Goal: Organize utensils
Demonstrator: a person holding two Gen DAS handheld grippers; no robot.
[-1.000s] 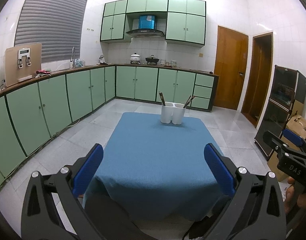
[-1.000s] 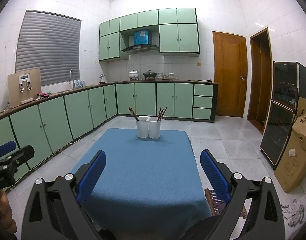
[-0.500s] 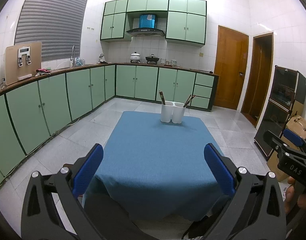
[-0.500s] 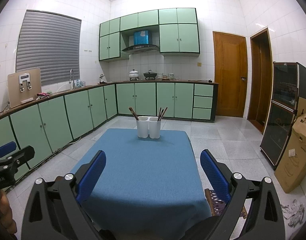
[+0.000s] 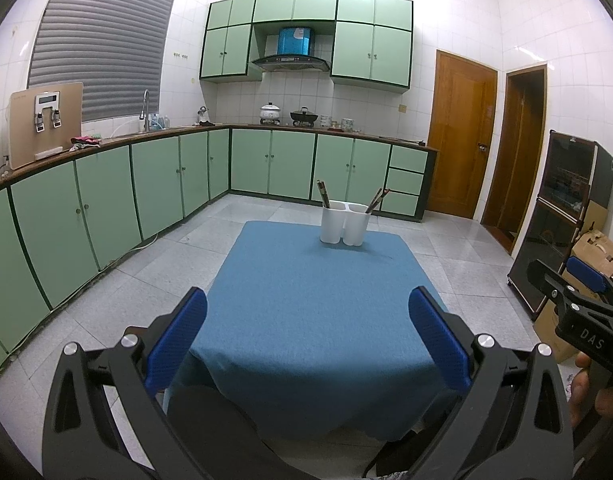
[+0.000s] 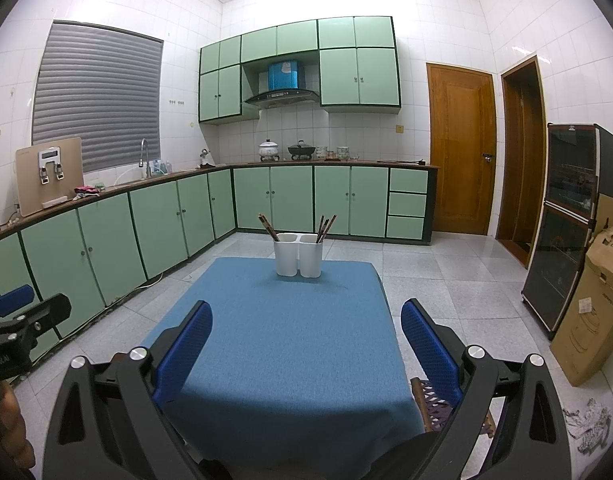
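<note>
A white two-compartment utensil holder (image 5: 345, 223) stands at the far end of the blue-clothed table (image 5: 318, 312); it also shows in the right wrist view (image 6: 298, 255). Dark chopsticks lean in its left compartment (image 6: 268, 227) and in its right compartment (image 6: 325, 227). My left gripper (image 5: 306, 320) is open and empty, held before the table's near edge. My right gripper (image 6: 304, 326) is open and empty, also at the near edge. Each gripper shows at the side of the other's view: the right one (image 5: 586, 304), the left one (image 6: 14, 320).
Green cabinets (image 6: 154, 220) run along the left and back walls. A dark cabinet (image 6: 562, 224) and a cardboard box (image 6: 594, 312) stand at the right. A wooden stool (image 6: 430, 400) sits by the table's near right corner.
The left wrist view has shifted slightly, with the holder a little lower in view. The right gripper has stayed still. Both stay open.
</note>
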